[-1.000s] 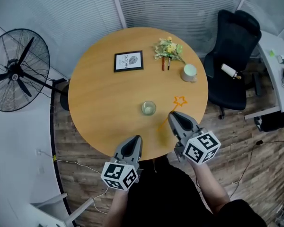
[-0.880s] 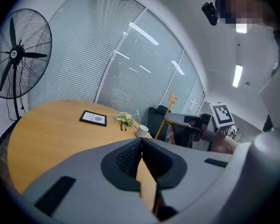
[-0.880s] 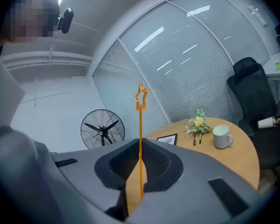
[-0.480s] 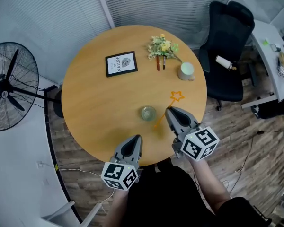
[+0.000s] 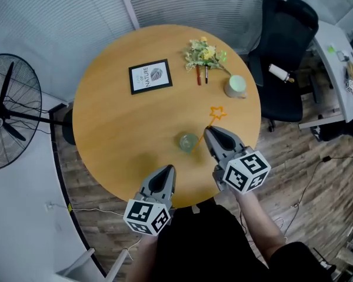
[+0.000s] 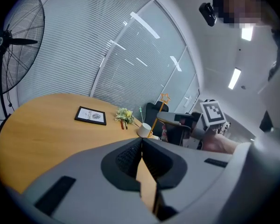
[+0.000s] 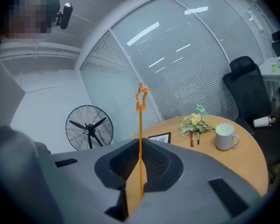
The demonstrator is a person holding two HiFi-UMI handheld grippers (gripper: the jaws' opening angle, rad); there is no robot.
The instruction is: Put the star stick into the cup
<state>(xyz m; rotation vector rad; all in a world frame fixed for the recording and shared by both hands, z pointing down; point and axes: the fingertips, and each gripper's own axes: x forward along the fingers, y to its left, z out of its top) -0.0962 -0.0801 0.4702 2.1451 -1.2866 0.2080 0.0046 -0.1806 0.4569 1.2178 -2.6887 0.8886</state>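
A thin orange star stick (image 5: 217, 113) stands upright between the jaws of my right gripper (image 5: 210, 133), which is shut on its shaft (image 7: 140, 139). Its star (image 7: 141, 97) rises above the jaws. The clear glass cup (image 5: 187, 141) stands on the round wooden table (image 5: 117, 122), just left of the right gripper's tips. My left gripper (image 5: 167, 170) hovers at the table's near edge, shut with nothing in it (image 6: 142, 143). In the left gripper view the star stick (image 6: 164, 98) and the right gripper (image 6: 177, 122) show at centre right; the cup is hidden there.
At the back of the table are a framed picture (image 5: 150, 76), a small bunch of flowers (image 5: 206, 54) with two pens, and a white mug (image 5: 236, 86) holding a green star stick (image 7: 200, 108). A black office chair (image 5: 285, 51) stands at right, a floor fan (image 5: 3, 116) at left.
My right gripper has carried the star stick left, closer to the glass cup. The left gripper has kept its place at the table's near edge.
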